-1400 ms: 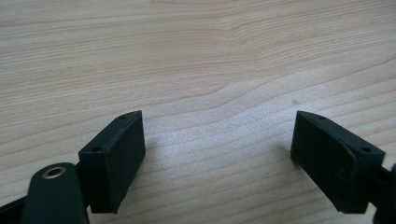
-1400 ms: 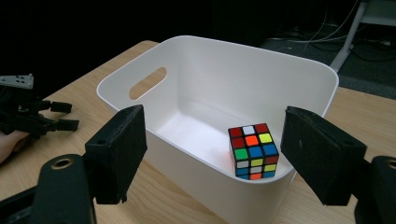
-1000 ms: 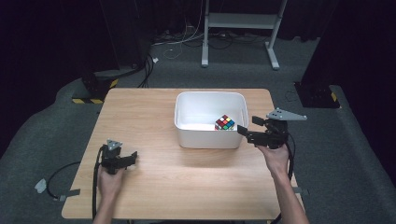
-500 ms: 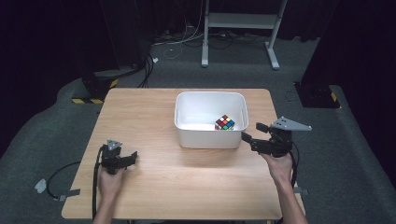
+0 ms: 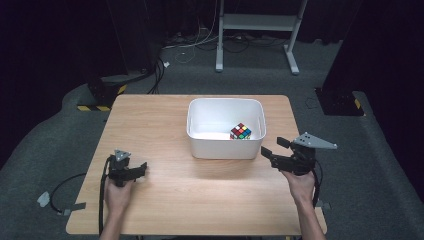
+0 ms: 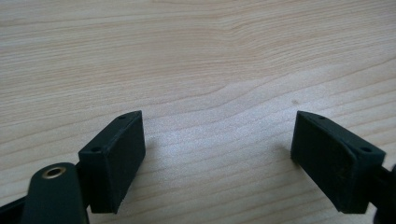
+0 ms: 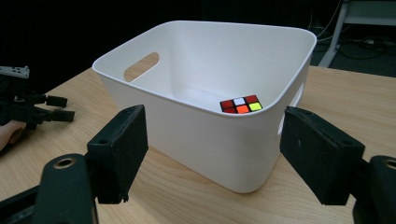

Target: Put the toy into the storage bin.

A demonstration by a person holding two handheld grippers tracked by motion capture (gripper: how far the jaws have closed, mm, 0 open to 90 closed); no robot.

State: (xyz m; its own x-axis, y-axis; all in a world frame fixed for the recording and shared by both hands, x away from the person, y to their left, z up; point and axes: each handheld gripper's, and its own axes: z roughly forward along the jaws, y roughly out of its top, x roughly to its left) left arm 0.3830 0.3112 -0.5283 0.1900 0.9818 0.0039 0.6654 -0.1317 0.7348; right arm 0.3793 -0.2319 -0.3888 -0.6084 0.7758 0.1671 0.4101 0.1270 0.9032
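A colourful puzzle cube (image 5: 240,131) (image 7: 240,104) lies inside a white plastic bin (image 5: 225,148) (image 7: 219,140) at the table's back middle, near the bin's right wall. My right gripper (image 5: 273,148) (image 7: 212,154) stands open just right of the bin, low over the table, jaws pointing at its outer wall with nothing between them. My left gripper (image 5: 142,169) (image 6: 217,158) rests open near the front left of the table, its jaws spread over bare wood.
The wooden table (image 5: 165,125) has free room left and front of the bin. Around it is grey carpet, with cables (image 5: 55,195) on the floor at left and a white stand (image 5: 255,22) behind. The left gripper (image 7: 32,112) appears far left in the right gripper view.
My right gripper has drawn back from over the bin's right rim, down and toward the table's front right. The cube stays in the bin. The left gripper has not moved.
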